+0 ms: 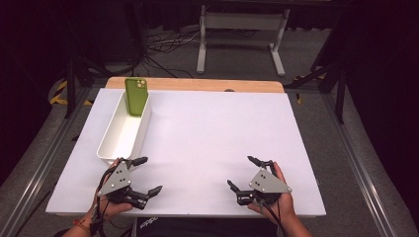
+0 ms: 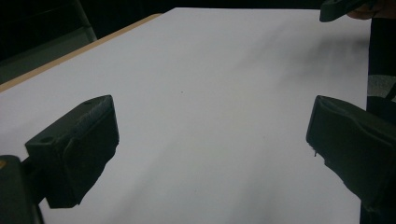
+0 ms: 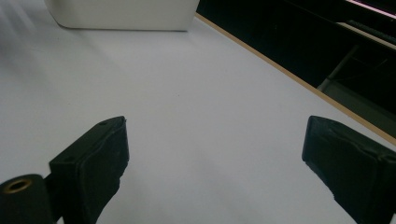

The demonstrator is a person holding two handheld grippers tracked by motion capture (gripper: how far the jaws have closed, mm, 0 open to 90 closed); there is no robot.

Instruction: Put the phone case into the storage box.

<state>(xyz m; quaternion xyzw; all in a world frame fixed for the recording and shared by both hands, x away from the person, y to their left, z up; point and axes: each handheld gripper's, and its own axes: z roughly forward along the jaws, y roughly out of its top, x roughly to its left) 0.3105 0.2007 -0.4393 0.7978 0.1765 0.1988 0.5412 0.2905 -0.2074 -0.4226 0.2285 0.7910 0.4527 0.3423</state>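
Note:
A green phone (image 1: 136,96) stands on end, leaning inside the far end of a long white bin (image 1: 114,140) on the left of the white table (image 1: 212,128). My left gripper (image 1: 152,174) rests near the table's front edge, just in front of the bin's near end, open and holding nothing. My right gripper (image 1: 239,171) lies at the front right, also open and holding nothing, pointing toward the left one. In the left gripper view my left gripper (image 2: 210,140) stands wide over bare tabletop. In the right gripper view my right gripper (image 3: 212,154) is spread, with the bin (image 3: 121,14) far ahead.
A wooden strip (image 1: 197,84) runs along the table's far edge. A white metal stand (image 1: 242,34) and cables lie on the floor beyond. Dark frame rails flank both sides. The other gripper's jaw tip (image 2: 341,7) shows at the top right of the left gripper view.

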